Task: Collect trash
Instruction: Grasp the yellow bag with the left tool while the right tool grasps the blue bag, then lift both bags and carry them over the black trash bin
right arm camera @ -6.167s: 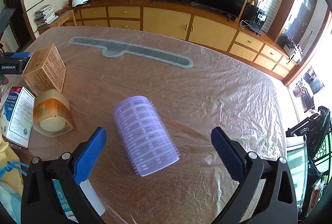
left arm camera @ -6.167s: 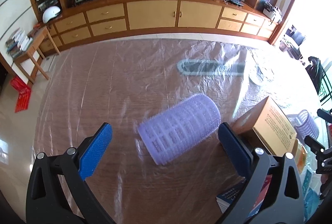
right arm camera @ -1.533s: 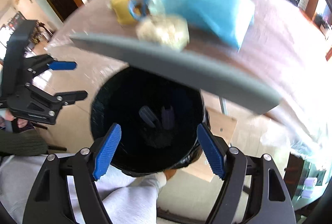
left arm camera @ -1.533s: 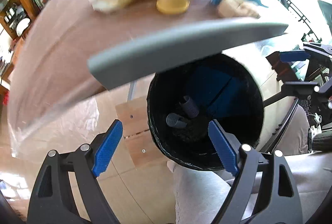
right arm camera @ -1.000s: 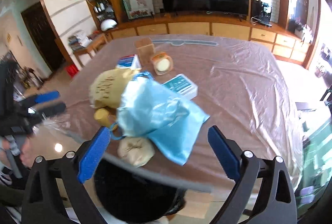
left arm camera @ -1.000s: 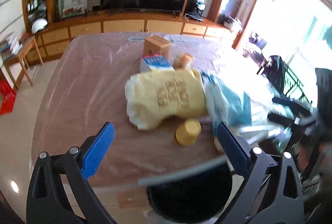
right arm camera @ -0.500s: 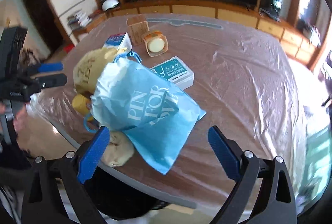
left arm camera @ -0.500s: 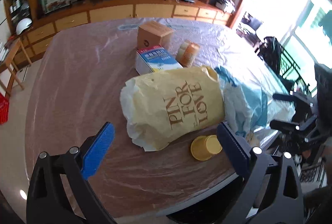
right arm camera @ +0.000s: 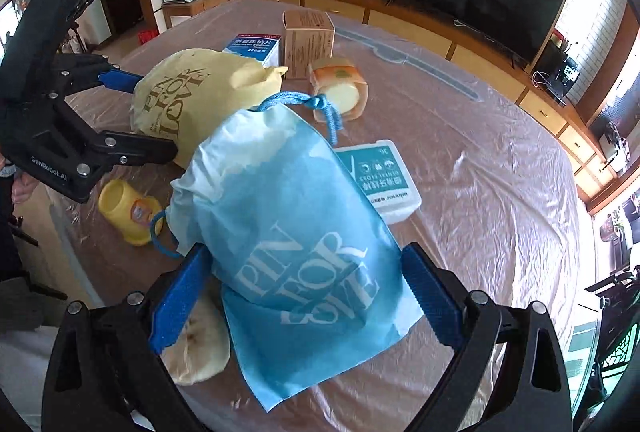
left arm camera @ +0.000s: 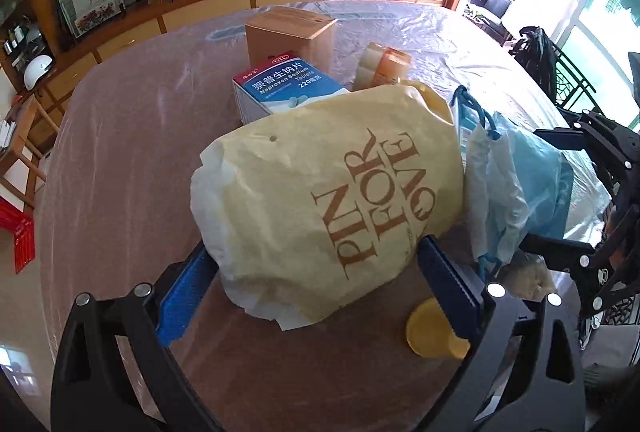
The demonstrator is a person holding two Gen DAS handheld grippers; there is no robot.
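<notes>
Living room with a television and a wooden cabinet wall; a plastic-covered tabletop carries the items. Yellow drawstring bag lies between the wide-spread fingers of the left gripper. Blue drawstring bag, just beside it, lies between the wide-spread fingers of the right gripper. Behind them: brown carton, naproxen tablet box, dental floss box. Near the table edge: small yellow bottle.

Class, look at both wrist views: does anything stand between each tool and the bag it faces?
Nothing visible does. The left tool straddles the yellow bag, and the right tool straddles the blue bag.
</notes>
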